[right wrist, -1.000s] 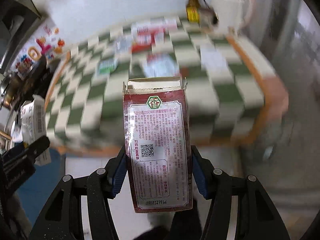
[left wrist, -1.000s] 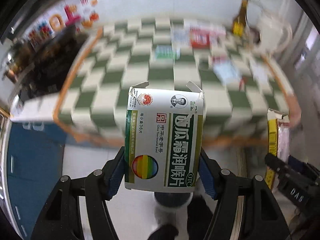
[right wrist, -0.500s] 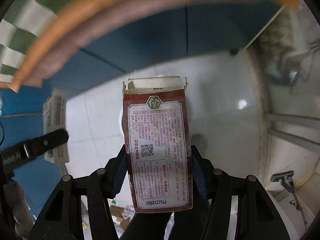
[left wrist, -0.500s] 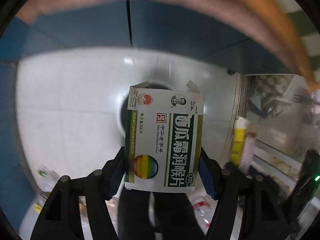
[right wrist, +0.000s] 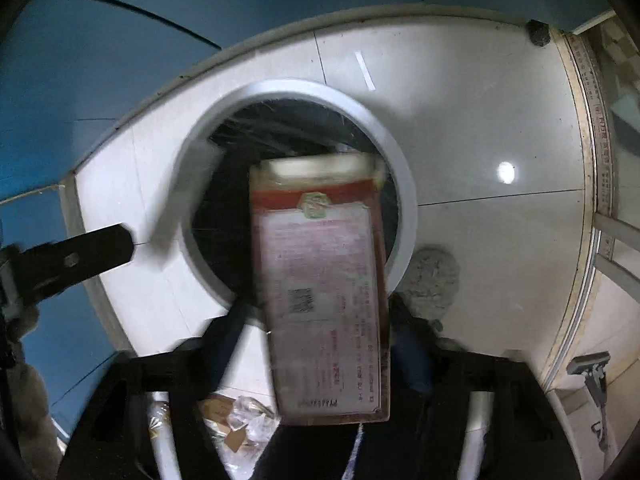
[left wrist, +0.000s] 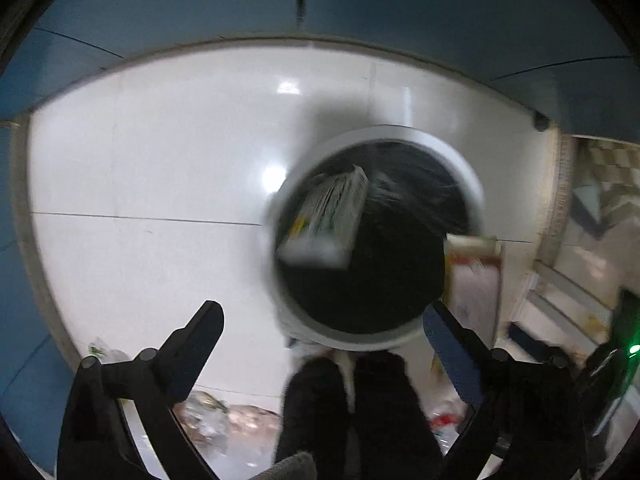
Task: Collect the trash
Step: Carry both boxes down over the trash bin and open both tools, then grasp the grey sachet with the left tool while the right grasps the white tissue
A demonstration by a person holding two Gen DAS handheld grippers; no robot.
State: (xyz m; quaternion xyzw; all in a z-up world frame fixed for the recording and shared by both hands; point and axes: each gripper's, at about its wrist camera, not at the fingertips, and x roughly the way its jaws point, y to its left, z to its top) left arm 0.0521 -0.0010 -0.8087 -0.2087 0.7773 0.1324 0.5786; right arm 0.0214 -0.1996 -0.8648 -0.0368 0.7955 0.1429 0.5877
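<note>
My left gripper (left wrist: 320, 328) is open and empty above a round white bin (left wrist: 472, 184) with a black liner. The green-and-white medicine box (left wrist: 326, 220) is in mid-air, blurred, falling into the bin's mouth. My right gripper (right wrist: 320, 320) points down at the same bin (right wrist: 400, 168). The dark red box (right wrist: 322, 284) sits between its fingers, blurred and tilted; the fingers look spread and I cannot tell if they still touch it. The red box also shows at the right in the left wrist view (left wrist: 474, 272). The left gripper's finger (right wrist: 76, 258) shows at the left in the right wrist view.
The bin stands on a glossy white tiled floor (left wrist: 160, 160) bordered by blue panels (left wrist: 200, 0). Loose wrappers and scraps (left wrist: 212, 420) lie on the floor near my feet; more scraps (right wrist: 236, 420) show in the right wrist view. A squeegee-like tool (right wrist: 592, 376) lies at the right.
Both grippers have swung from the checked table down over the bin. The left gripper has opened and let go of the green-and-white box, which is falling. The red box has tilted and blurred.
</note>
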